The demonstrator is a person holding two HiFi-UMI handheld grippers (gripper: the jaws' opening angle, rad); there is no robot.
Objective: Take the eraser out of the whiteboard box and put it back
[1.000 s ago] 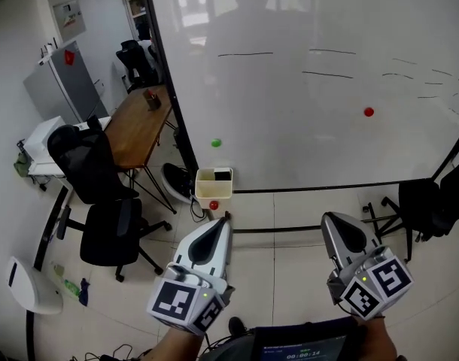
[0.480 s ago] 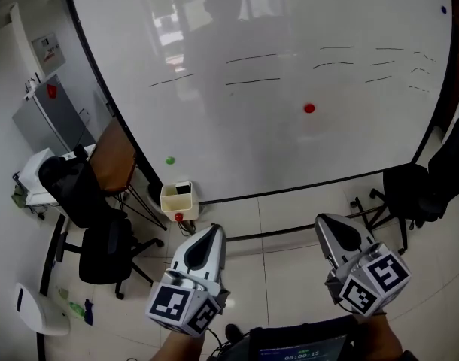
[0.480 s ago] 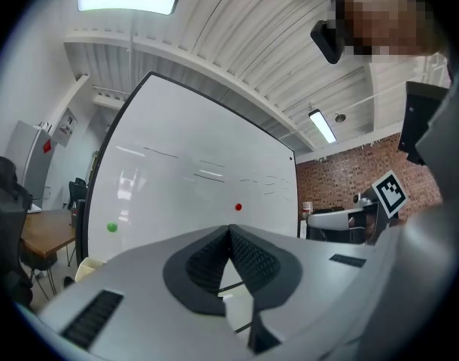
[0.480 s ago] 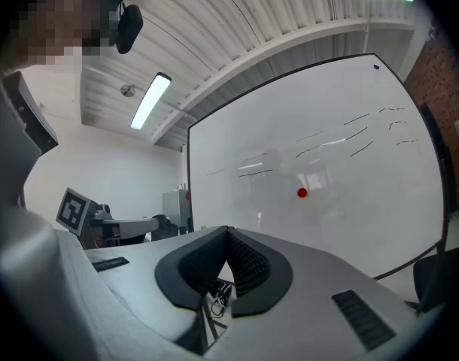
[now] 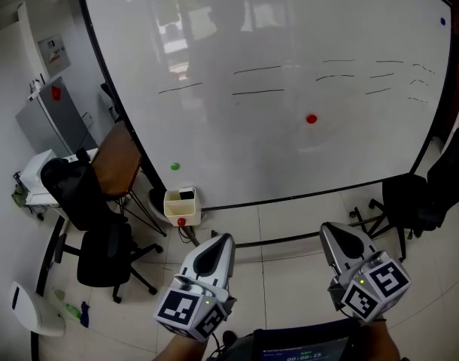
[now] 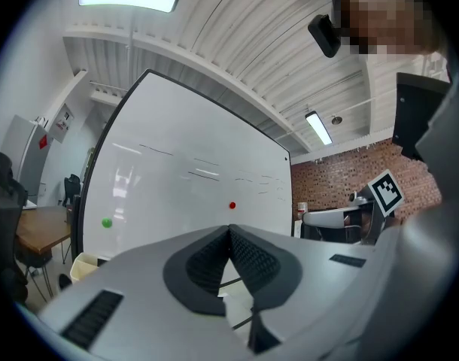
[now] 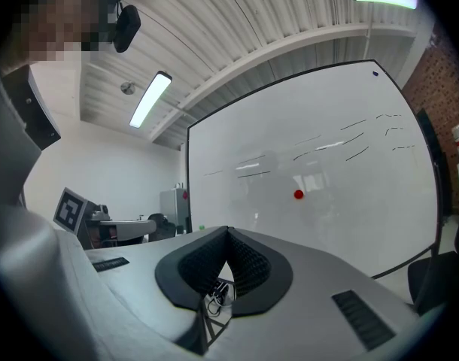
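Observation:
The cream whiteboard box (image 5: 180, 206) hangs at the lower left corner of the whiteboard (image 5: 290, 74), with the dark eraser (image 5: 186, 195) standing inside it and a red magnet (image 5: 181, 221) on its front. My left gripper (image 5: 223, 238) is shut and empty, well short of the box and to its right. My right gripper (image 5: 329, 229) is also shut and empty, further right. In the left gripper view the left gripper (image 6: 229, 230) points level at the board and the box (image 6: 83, 265) shows at lower left. The right gripper (image 7: 228, 232) faces the board too.
A red magnet (image 5: 311, 118) and a green magnet (image 5: 174, 167) stick to the board. A wooden desk (image 5: 117, 160), black office chairs (image 5: 101, 247) and a grey cabinet (image 5: 49, 122) stand at left. Another black chair (image 5: 410, 201) stands at right.
Board and box have slid left in the head view as both grippers moved sideways along the board. Over the last half second little has moved. Both stayed shut.

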